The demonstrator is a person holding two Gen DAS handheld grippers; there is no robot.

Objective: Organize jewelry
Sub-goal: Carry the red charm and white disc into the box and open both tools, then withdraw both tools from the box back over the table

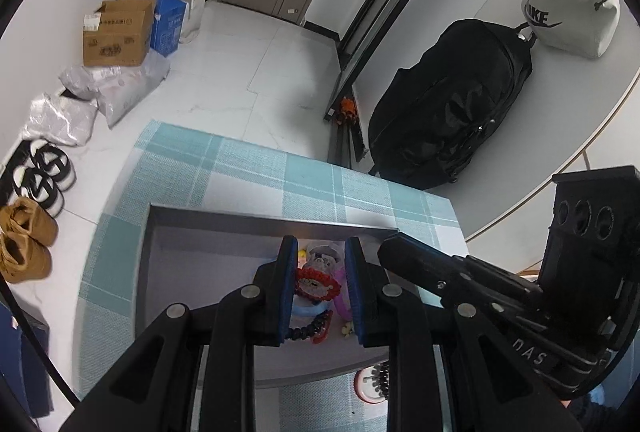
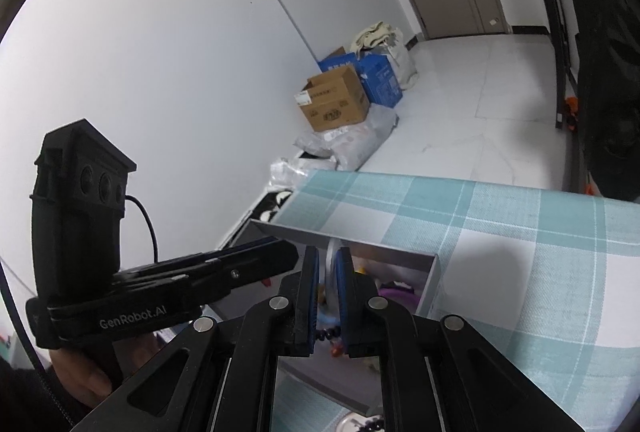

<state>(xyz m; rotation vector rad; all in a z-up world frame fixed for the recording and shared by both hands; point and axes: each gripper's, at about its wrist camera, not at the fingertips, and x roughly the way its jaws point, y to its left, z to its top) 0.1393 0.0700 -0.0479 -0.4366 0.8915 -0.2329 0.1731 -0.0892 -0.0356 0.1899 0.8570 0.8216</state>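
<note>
the checked tablecloth (image 1: 248, 176) is carrying a grey tray (image 1: 192, 232) near its far edge, and the tray is holding a heap of jewelry (image 1: 320, 284) toward its right wall. both claws are hanging over that heap with jaws nearly closed and apparently gripping nothing. the left gripper (image 1: 321, 288) and right gripper (image 2: 327, 296) are crowding each other, so they could be colliding. the strands are looking tangled, so lifting one bead bracelet (image 1: 308, 330) is risking dragging others out.

Tray (image 1: 208, 228) walls hem jewelry pile (image 1: 318, 284), left floor bare, right gripper (image 1: 394, 250) crowding
</note>
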